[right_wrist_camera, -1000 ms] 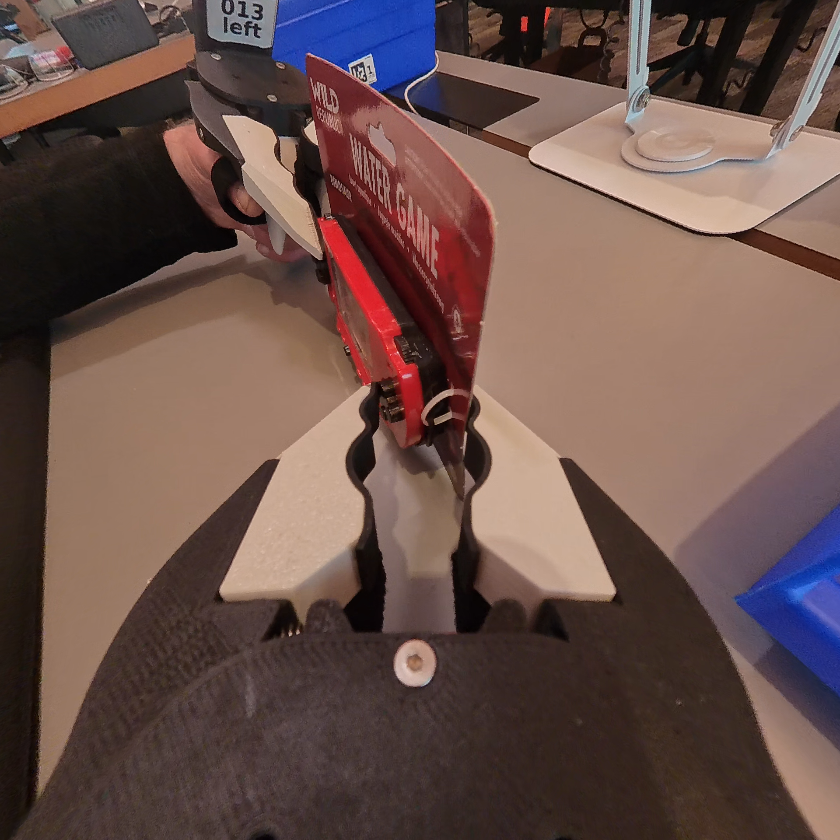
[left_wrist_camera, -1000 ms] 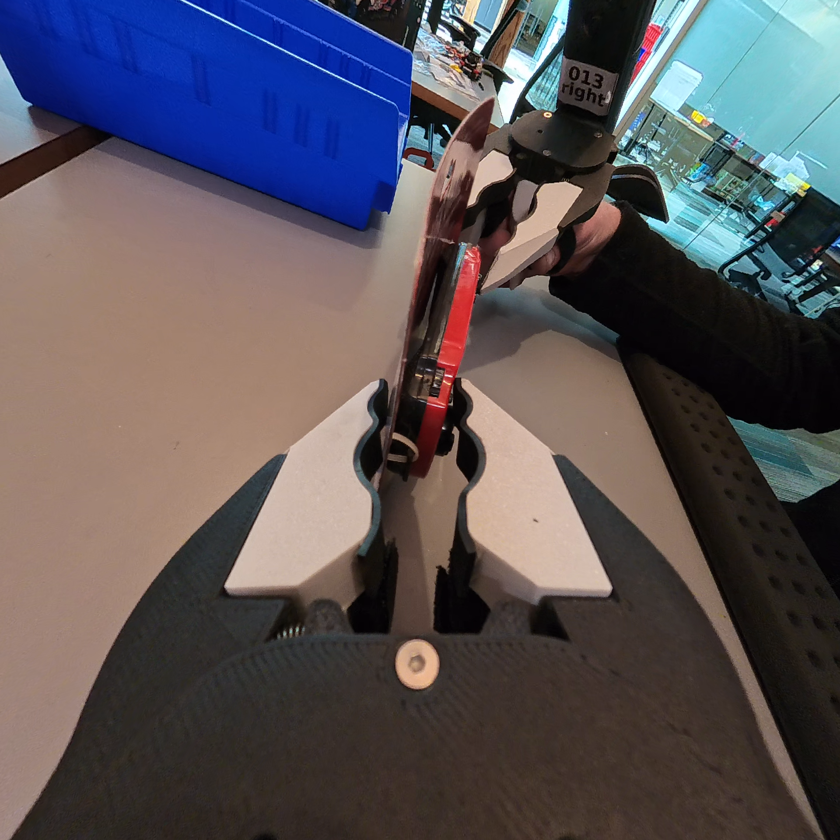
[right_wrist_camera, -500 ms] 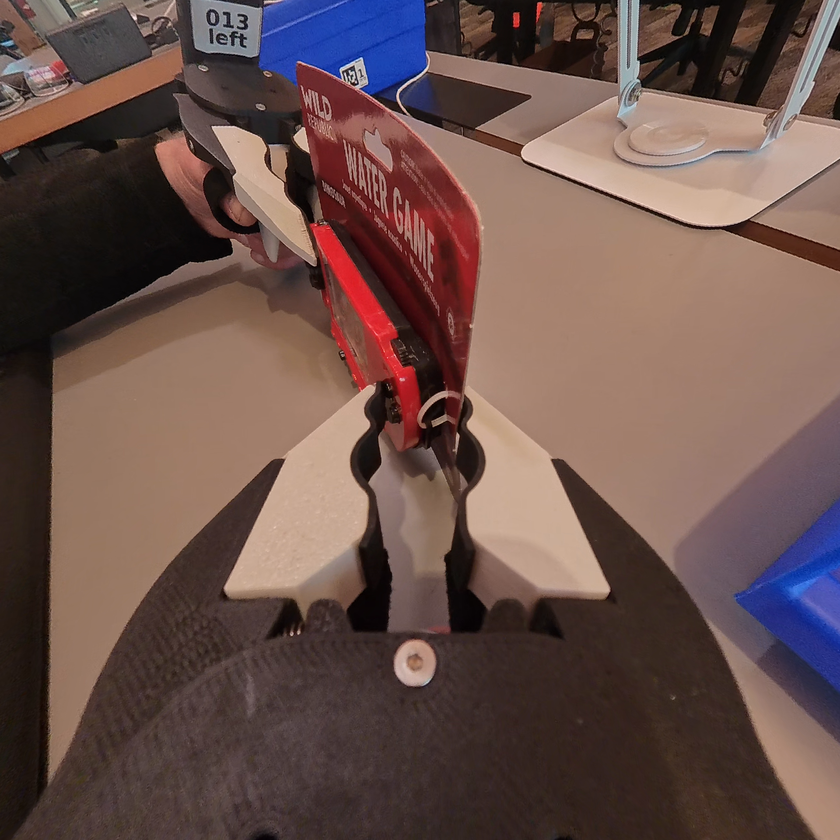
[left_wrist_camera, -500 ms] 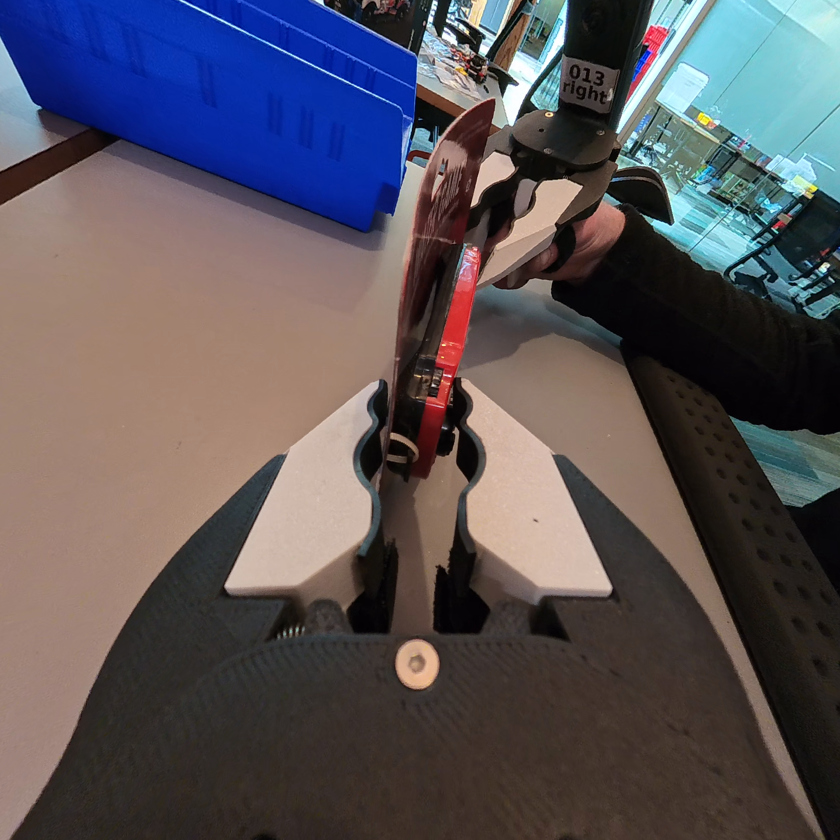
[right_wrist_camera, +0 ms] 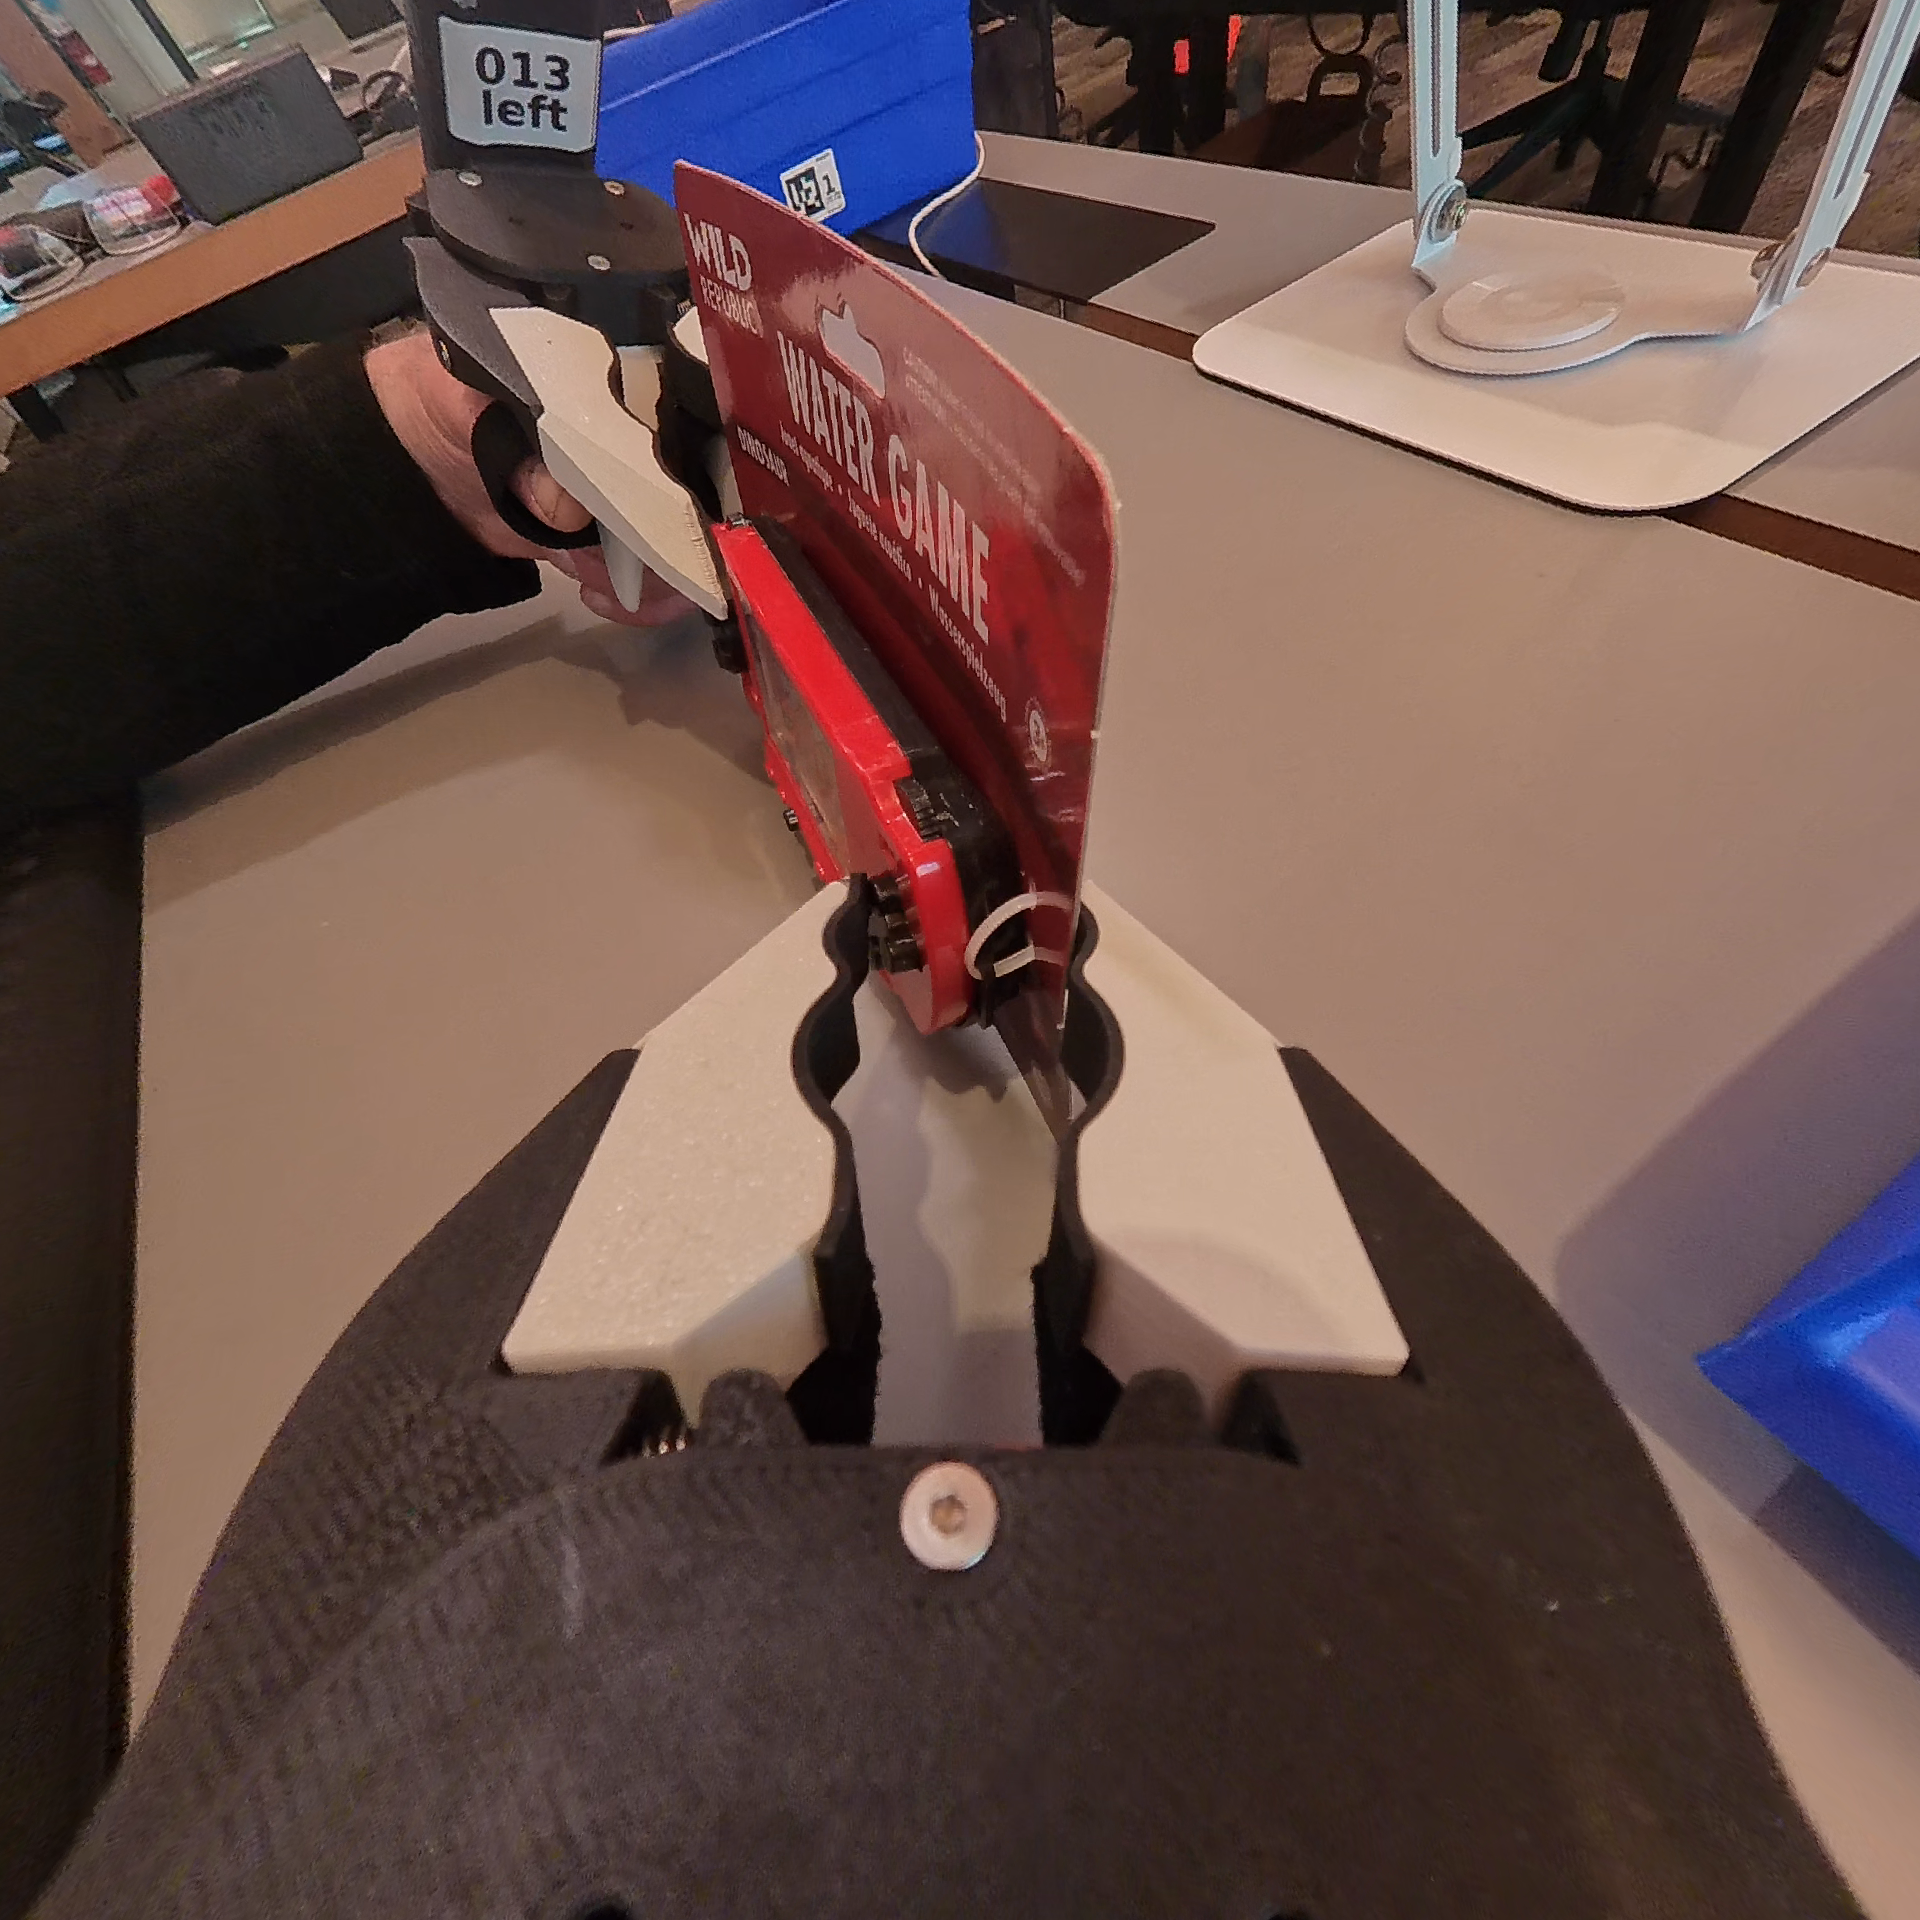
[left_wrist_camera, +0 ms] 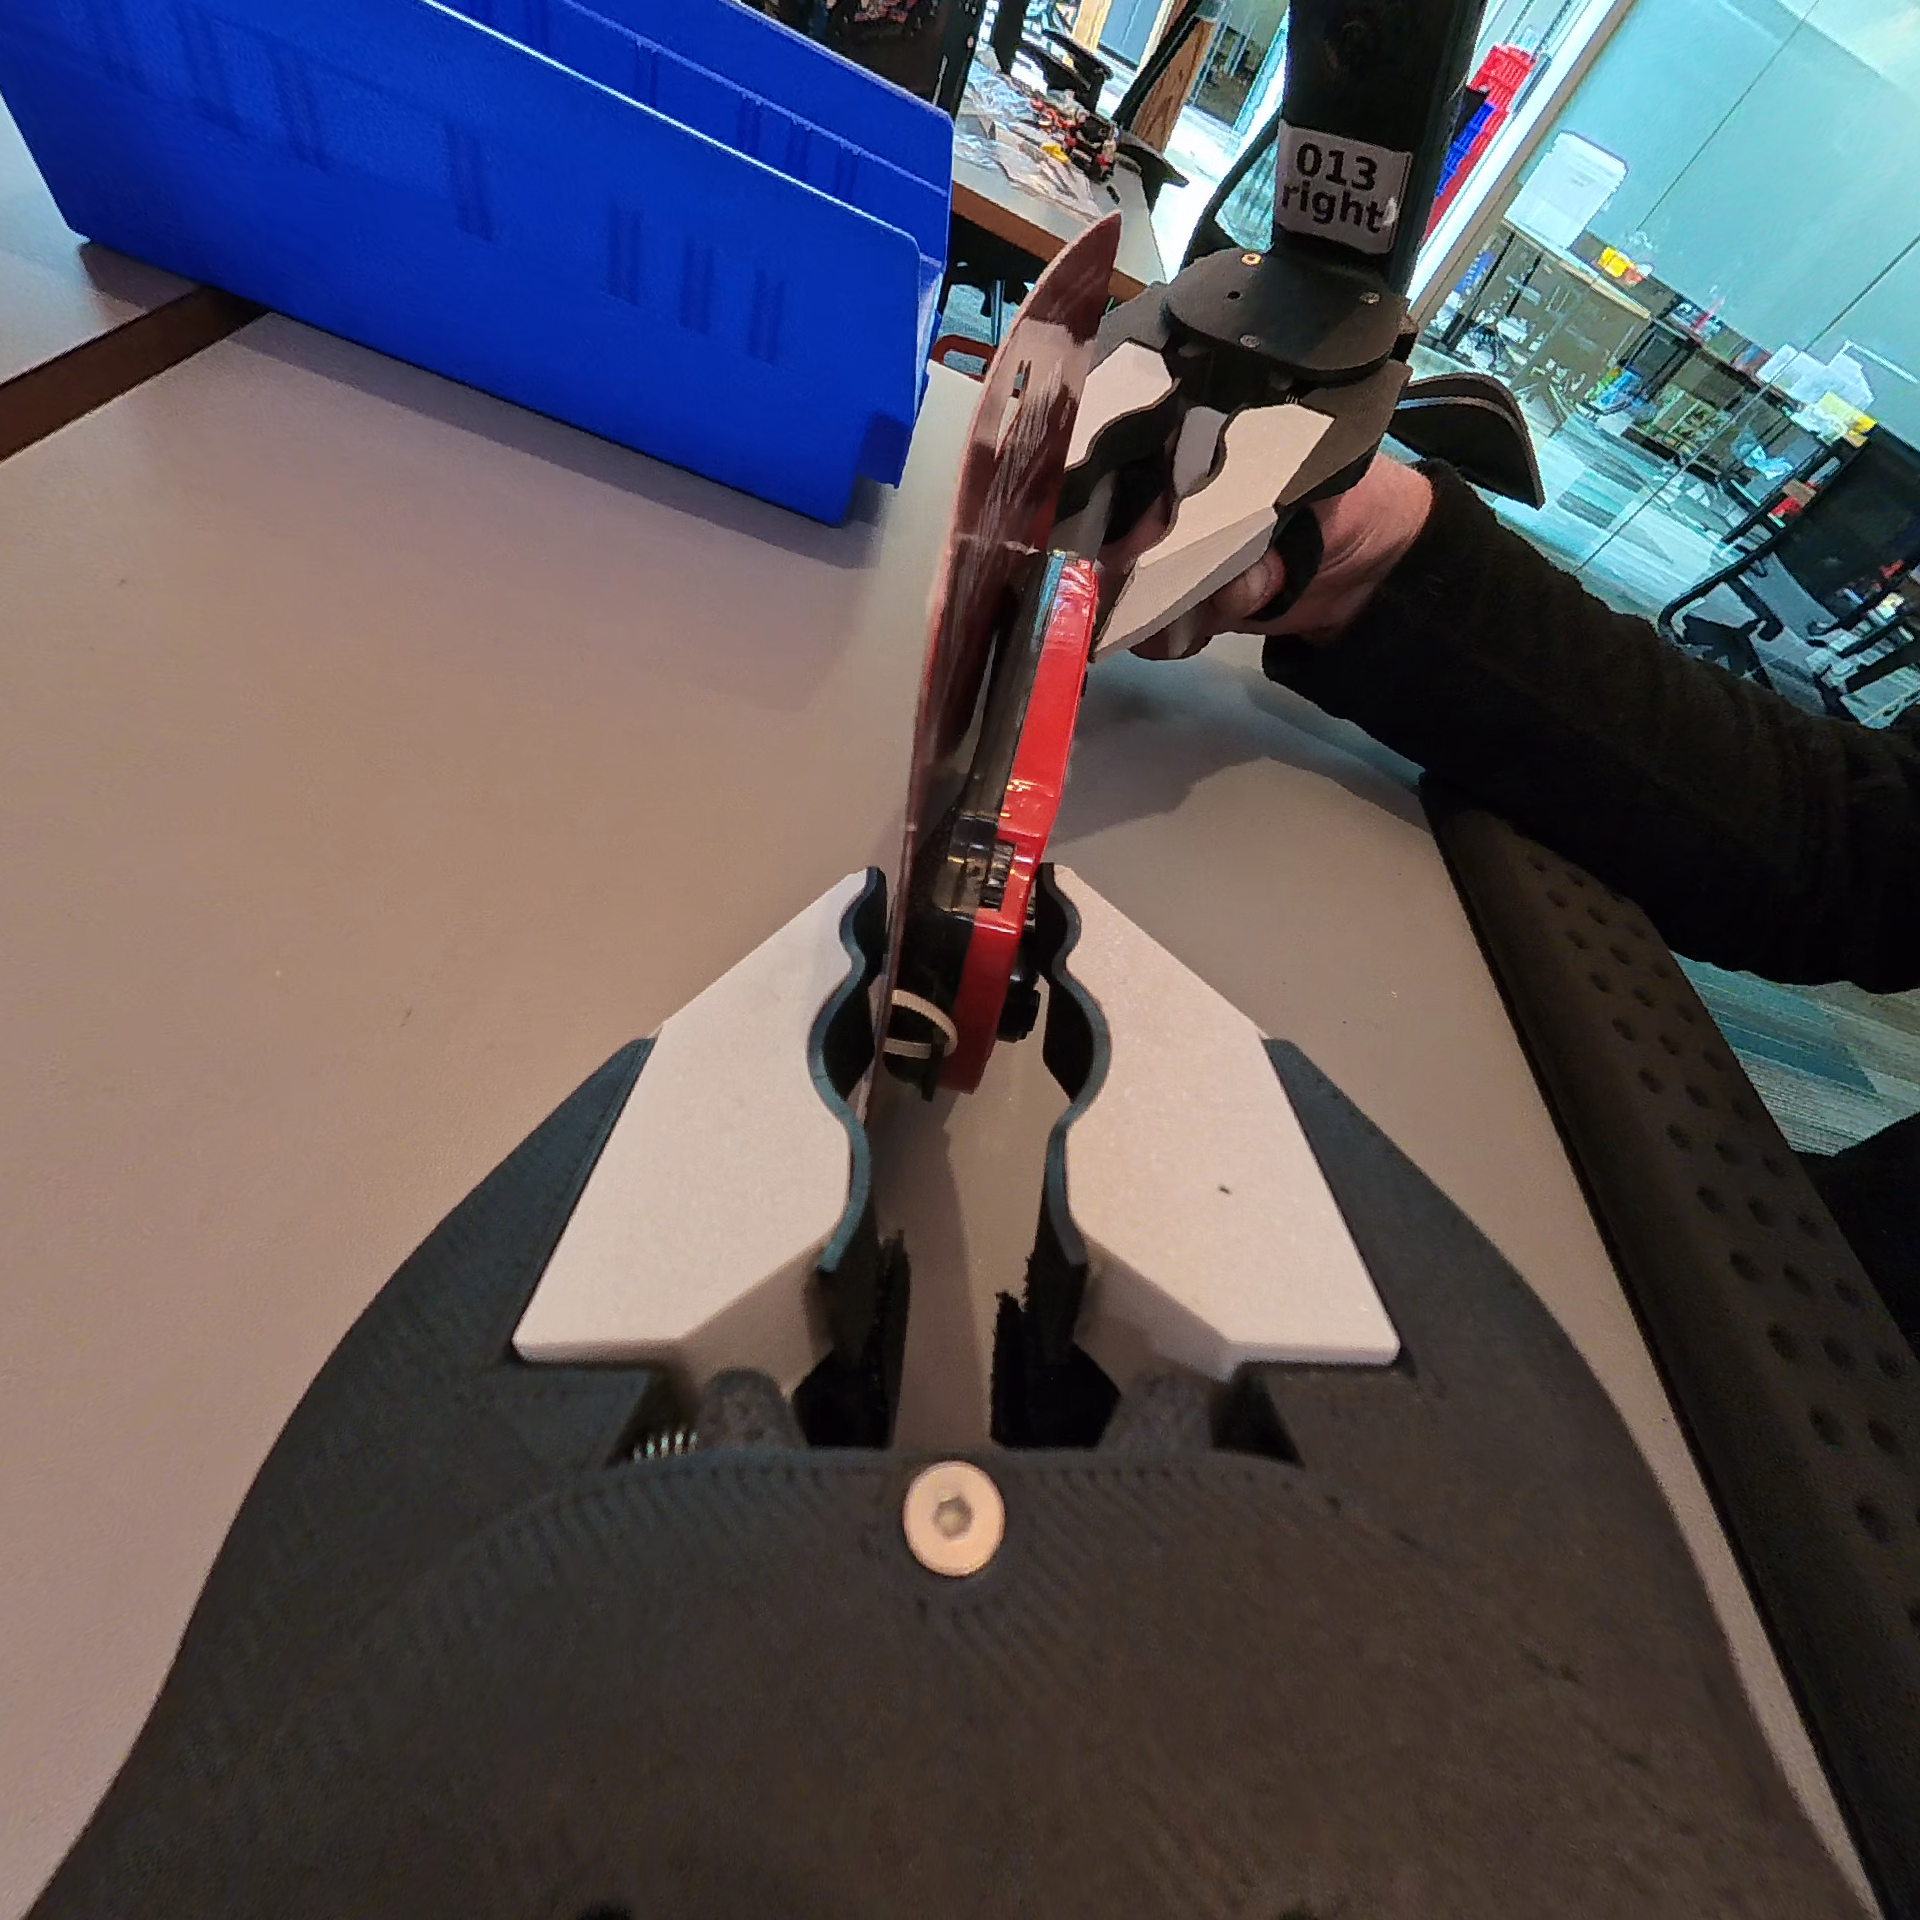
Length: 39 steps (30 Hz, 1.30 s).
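A red handheld toy (left_wrist_camera: 1049,707) is tied with a white zip tie to a dark red backing card (left_wrist_camera: 997,499). The package stands on edge above the grey table (left_wrist_camera: 416,831), held between both grippers. My left gripper (left_wrist_camera: 961,935) is shut on its near end. My right gripper (left_wrist_camera: 1112,540) grips the far end, with a hand behind it. In the right wrist view my right gripper (right_wrist_camera: 961,935) is shut on the toy (right_wrist_camera: 831,748) and card (right_wrist_camera: 935,499), and the left gripper (right_wrist_camera: 707,561) clamps the opposite end.
Blue plastic bins (left_wrist_camera: 468,208) stand at the table's far left; another blue bin corner (right_wrist_camera: 1829,1382) lies at the right. A white stand base (right_wrist_camera: 1558,353) sits on the adjoining table. A black perforated chair part (left_wrist_camera: 1714,1247) runs along the table's edge.
The package and both grippers have shifted only slightly. Both grips are unchanged.
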Each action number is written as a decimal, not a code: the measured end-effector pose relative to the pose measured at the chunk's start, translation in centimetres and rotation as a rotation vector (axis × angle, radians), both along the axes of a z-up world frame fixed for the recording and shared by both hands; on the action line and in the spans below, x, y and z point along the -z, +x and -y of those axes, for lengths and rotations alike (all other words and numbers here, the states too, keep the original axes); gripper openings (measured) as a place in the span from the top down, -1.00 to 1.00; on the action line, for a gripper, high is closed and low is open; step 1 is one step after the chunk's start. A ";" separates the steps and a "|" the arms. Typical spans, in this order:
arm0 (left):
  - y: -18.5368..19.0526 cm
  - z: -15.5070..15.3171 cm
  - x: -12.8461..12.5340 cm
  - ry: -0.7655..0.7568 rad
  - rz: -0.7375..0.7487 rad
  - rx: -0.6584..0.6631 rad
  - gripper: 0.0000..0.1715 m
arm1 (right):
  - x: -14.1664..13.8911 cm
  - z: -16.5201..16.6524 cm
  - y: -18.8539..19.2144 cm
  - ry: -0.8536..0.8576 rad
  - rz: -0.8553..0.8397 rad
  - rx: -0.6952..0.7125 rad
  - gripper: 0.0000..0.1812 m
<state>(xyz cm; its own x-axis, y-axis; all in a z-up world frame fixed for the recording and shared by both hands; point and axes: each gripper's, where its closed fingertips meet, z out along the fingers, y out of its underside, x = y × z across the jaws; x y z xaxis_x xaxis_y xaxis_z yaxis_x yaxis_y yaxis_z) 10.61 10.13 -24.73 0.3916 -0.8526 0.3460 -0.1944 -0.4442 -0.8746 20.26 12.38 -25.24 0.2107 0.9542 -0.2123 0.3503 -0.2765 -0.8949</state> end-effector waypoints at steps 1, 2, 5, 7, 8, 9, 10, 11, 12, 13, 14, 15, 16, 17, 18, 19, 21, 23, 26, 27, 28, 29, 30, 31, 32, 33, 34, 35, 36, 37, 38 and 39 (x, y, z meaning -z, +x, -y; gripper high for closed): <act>0.0 0.0 0.0 0.001 0.000 0.000 0.69 | 0.0 0.0 0.0 0.000 0.000 -0.002 0.63; 0.0 0.0 0.0 0.000 0.000 0.001 0.69 | 0.0 0.1 0.0 -0.002 -0.001 -0.005 0.63; 0.0 0.0 0.0 0.001 -0.003 -0.002 0.69 | 0.0 0.1 0.0 -0.009 -0.006 -0.007 0.62; 0.1 0.0 -0.1 0.002 -0.021 -0.002 0.69 | 0.0 0.1 0.1 -0.008 -0.009 -0.008 0.62; 0.1 0.1 -0.3 0.004 -0.032 -0.003 0.69 | 0.0 0.1 0.1 -0.010 -0.012 -0.009 0.62; 0.1 0.1 -0.5 0.009 -0.044 -0.005 0.70 | 0.0 0.1 0.1 -0.013 -0.017 -0.008 0.62; 0.2 0.0 -0.7 0.009 -0.057 -0.008 0.70 | 0.0 0.0 0.1 -0.015 -0.021 -0.008 0.63; 0.2 0.0 -0.9 0.007 -0.068 -0.009 0.70 | -0.1 -0.1 0.1 -0.017 -0.027 -0.005 0.64; 0.3 -0.1 -1.1 0.006 -0.080 -0.011 0.70 | -0.1 -0.2 0.2 -0.024 -0.036 -0.002 0.64; 0.4 -0.1 -1.2 0.006 -0.091 -0.012 0.70 | -0.1 -0.2 0.2 -0.034 -0.046 -0.001 0.64; 0.4 -0.2 -1.4 0.004 -0.103 -0.011 0.70 | -0.2 -0.3 0.3 -0.039 -0.052 -0.001 0.64; 0.5 -0.2 -1.4 0.000 -0.114 -0.011 0.70 | -0.2 -0.3 0.3 -0.039 -0.056 0.002 0.65; 0.5 -0.3 -1.5 -0.002 -0.125 -0.013 0.69 | -0.2 -0.4 0.3 -0.036 -0.058 0.005 0.65; 0.5 -0.3 -1.5 -0.004 -0.137 -0.013 0.69 | -0.2 -0.4 0.4 -0.037 -0.061 0.007 0.65; 0.6 -0.3 -1.6 -0.006 -0.144 -0.013 0.69 | -0.2 -0.4 0.4 -0.038 -0.064 0.006 0.65; 0.6 -0.3 -1.6 -0.007 -0.148 -0.013 0.69 | -0.2 -0.4 0.4 -0.040 -0.065 0.005 0.65; 0.6 -0.3 -1.7 -0.015 -0.155 -0.014 0.69 | -0.2 -0.4 0.4 -0.039 -0.064 0.006 0.65; 0.6 -0.4 -1.7 -0.015 -0.161 -0.020 0.69 | -0.3 -0.5 0.4 -0.038 -0.064 0.006 0.66; 0.7 -0.5 -2.1 -0.013 -0.164 -0.025 0.69 | -0.4 -0.3 0.4 -0.044 -0.064 -0.001 0.69; 0.7 -0.5 -2.3 -0.009 -0.166 -0.023 0.69 | -0.4 -0.3 0.4 -0.047 -0.064 -0.006 0.70; 0.8 -0.5 -2.5 -0.005 -0.166 -0.022 0.69 | -0.4 -0.2 0.4 -0.049 -0.065 -0.006 0.71; 0.8 -0.5 -2.5 -0.005 -0.173 -0.022 0.69 | -0.4 -0.3 0.4 -0.050 -0.065 -0.005 0.71; 0.8 -0.5 -2.5 -0.008 -0.180 -0.020 0.69 | -0.4 -0.2 0.4 -0.051 -0.066 -0.007 0.70; 0.8 -0.4 -2.5 -0.011 -0.181 -0.018 0.69 | -0.5 -0.3 0.4 -0.055 -0.069 -0.005 0.70; 0.8 -0.5 -2.6 -0.010 -0.181 -0.019 0.69 | -0.5 -0.3 0.4 -0.059 -0.075 0.000 0.68; 0.9 -0.4 -2.6 -0.010 -0.180 -0.020 0.69 | -0.6 -0.3 0.4 -0.062 -0.082 0.002 0.67; 0.9 -0.4 -2.6 -0.011 -0.179 -0.021 0.69 | -0.7 -0.4 0.5 -0.060 -0.088 0.007 0.66; 0.9 -0.4 -2.6 -0.012 -0.181 -0.020 0.69 | -0.8 -0.5 0.5 -0.055 -0.091 0.012 0.64; 1.0 -0.3 -2.5 -0.013 -0.186 -0.018 0.69 | -0.9 -0.5 0.5 -0.052 -0.093 0.014 0.64; 1.1 -0.3 -2.5 -0.013 -0.191 -0.016 0.69 | -0.9 -0.5 0.5 -0.051 -0.094 0.013 0.64; 1.2 -0.2 -2.5 -0.013 -0.194 -0.014 0.69 | -1.0 -0.5 0.6 -0.051 -0.095 0.012 0.64; 1.3 -0.2 -2.5 -0.013 -0.195 -0.013 0.69 | -1.0 -0.4 0.6 -0.052 -0.096 0.013 0.64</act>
